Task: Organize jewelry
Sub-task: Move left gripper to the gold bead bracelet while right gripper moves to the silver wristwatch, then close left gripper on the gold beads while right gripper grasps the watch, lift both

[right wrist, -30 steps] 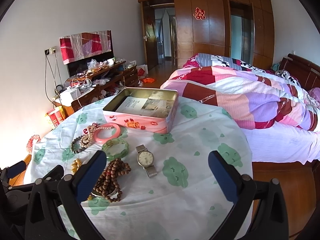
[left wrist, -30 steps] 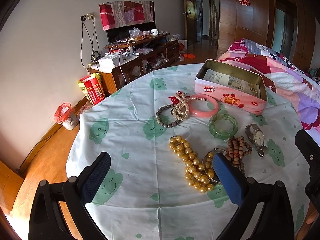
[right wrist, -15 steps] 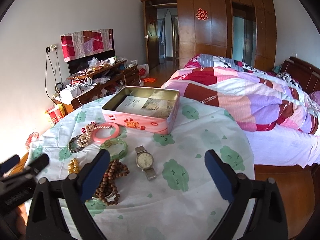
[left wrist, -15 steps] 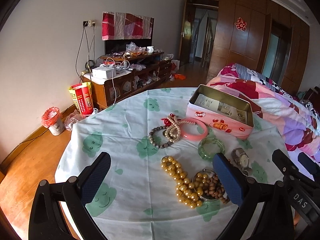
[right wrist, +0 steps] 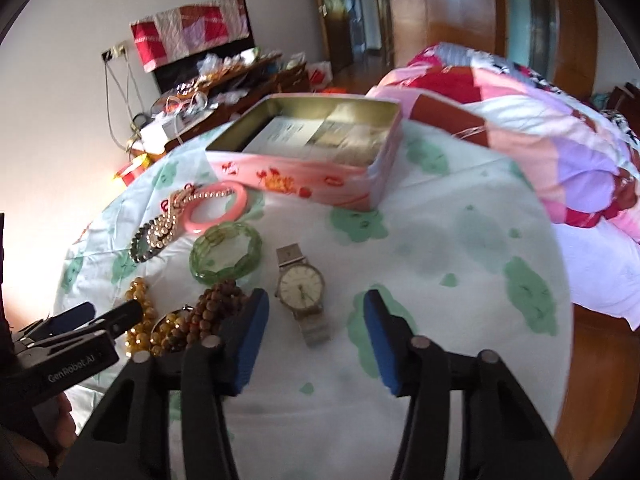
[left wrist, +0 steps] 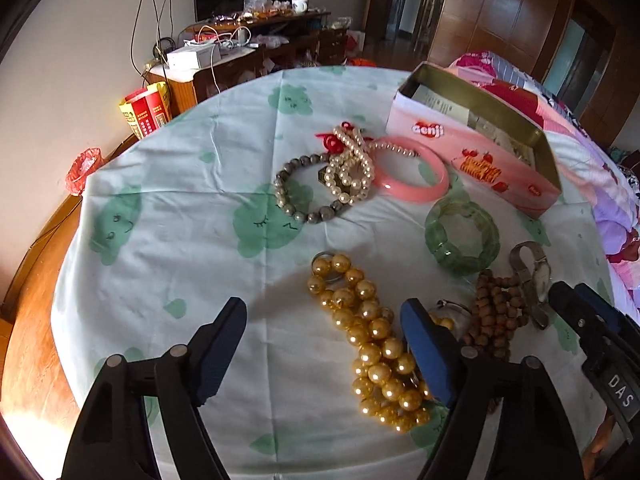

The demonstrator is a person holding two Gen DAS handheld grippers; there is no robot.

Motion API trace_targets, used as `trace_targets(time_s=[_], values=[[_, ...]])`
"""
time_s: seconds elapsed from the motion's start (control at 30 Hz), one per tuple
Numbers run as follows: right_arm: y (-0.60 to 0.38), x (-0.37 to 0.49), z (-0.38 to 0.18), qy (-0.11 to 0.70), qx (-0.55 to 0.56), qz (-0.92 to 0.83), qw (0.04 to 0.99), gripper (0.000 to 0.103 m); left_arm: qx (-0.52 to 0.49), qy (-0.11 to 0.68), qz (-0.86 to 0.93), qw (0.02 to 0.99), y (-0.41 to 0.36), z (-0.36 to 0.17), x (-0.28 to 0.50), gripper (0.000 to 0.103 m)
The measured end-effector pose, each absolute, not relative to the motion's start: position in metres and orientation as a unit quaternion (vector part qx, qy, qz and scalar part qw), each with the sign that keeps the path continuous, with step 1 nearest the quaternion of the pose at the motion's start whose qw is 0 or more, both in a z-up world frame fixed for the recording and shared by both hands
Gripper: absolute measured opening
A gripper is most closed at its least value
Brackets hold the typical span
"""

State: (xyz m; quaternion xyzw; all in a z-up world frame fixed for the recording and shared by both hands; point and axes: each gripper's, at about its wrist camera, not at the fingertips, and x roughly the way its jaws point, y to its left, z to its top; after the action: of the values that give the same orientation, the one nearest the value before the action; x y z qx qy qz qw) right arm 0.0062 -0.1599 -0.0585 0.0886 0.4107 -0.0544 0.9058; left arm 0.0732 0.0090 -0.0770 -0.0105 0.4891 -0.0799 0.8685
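Jewelry lies on a round table with a green-print cloth (left wrist: 180,208). My left gripper (left wrist: 324,312) hangs low over a gold bead necklace (left wrist: 372,344); its jaws are closing with the beads between them, untouched by the pads. My right gripper (right wrist: 316,300) is closing just before a silver wristwatch (right wrist: 302,286), gripping nothing. Beside these lie a brown wooden bead bracelet (right wrist: 216,304), a green bangle (left wrist: 462,238), a pink bangle (left wrist: 412,170), a pearl strand (left wrist: 352,172) and a grey bead bracelet (left wrist: 296,200). An open pink tin (left wrist: 440,140) stands behind them with papers inside.
A bed with a patchwork quilt (right wrist: 540,120) presses against the table's right side. Past the far edge stand a cluttered wooden cabinet (left wrist: 248,52), a red-and-yellow box (left wrist: 146,114) and a red-lined bin (left wrist: 82,164) on the wooden floor.
Both grippers have tipped down and sunk closer to the jewelry. Their jaws have narrowed, the right pair more than the left. The jewelry has not moved.
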Motion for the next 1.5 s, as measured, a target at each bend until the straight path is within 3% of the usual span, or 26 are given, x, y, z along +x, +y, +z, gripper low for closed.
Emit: trace_targets(time_s=[0.1,0.2,0.3,0.33,0.37,0.57,0.63,0.83,1.03,1.1,1.13,1.17,1.2,1.37,1.4,1.47,1.5], values=[[-0.156,0.023,-0.07,0.439,0.071,-0.038,0.895,0.052,0.007,0.49,-0.073,0.868,0.004,-0.082,0.076,0.077],[-0.156,0.033,-0.082,0.462,0.074,-0.028,0.884,0.046,0.029,0.482,-0.067,0.873,0.001,-0.082,0.076,0.069],[-0.153,0.034,-0.085,0.457,0.052,-0.029,0.888,0.037,0.036,0.465,-0.086,0.88,0.001,-0.08,0.073,0.042],[-0.154,0.032,-0.085,0.455,0.054,-0.027,0.889,0.037,0.037,0.462,-0.095,0.881,0.002,-0.079,0.072,0.026],[-0.156,0.031,-0.084,0.453,0.059,-0.024,0.889,0.037,0.038,0.458,-0.102,0.882,0.003,-0.079,0.072,0.022],[-0.171,0.026,-0.075,0.439,0.108,-0.009,0.892,0.036,-0.045,0.419,-0.16,0.892,0.031,-0.063,0.063,0.022],[-0.173,0.02,-0.062,0.421,0.111,-0.003,0.9,0.036,-0.05,0.395,-0.166,0.902,0.037,-0.051,0.058,0.013],[-0.182,0.013,-0.039,0.391,0.146,0.004,0.909,0.036,-0.051,0.345,-0.18,0.92,0.041,-0.02,0.054,0.013],[-0.184,0.012,-0.031,0.372,0.154,0.003,0.915,0.036,-0.022,0.37,-0.155,0.916,0.036,-0.033,0.062,0.015],[-0.185,0.014,-0.03,0.37,0.156,0.004,0.916,0.036,-0.024,0.403,-0.153,0.902,0.036,-0.044,0.064,0.033],[-0.184,0.013,-0.03,0.369,0.156,0.003,0.916,0.036,-0.026,0.415,-0.153,0.896,0.036,-0.048,0.065,0.053],[-0.184,0.012,-0.029,0.368,0.155,0.001,0.917,0.036,-0.035,0.429,-0.156,0.889,0.037,-0.054,0.065,0.064],[-0.184,0.012,-0.029,0.367,0.153,-0.003,0.918,0.036,-0.043,0.432,-0.158,0.887,0.038,-0.057,0.065,0.065],[-0.179,0.006,-0.023,0.351,0.138,-0.016,0.926,0.036,-0.033,0.454,-0.121,0.882,0.037,-0.073,0.066,0.064],[-0.179,0.005,-0.022,0.349,0.14,-0.013,0.927,0.036,-0.035,0.457,-0.121,0.881,0.038,-0.076,0.067,0.059],[-0.179,0.003,-0.019,0.345,0.143,-0.012,0.928,0.036,-0.044,0.453,-0.136,0.88,0.04,-0.078,0.065,0.038],[-0.178,0.003,-0.018,0.343,0.141,-0.013,0.929,0.036,-0.045,0.452,-0.141,0.879,0.041,-0.077,0.065,0.033]])
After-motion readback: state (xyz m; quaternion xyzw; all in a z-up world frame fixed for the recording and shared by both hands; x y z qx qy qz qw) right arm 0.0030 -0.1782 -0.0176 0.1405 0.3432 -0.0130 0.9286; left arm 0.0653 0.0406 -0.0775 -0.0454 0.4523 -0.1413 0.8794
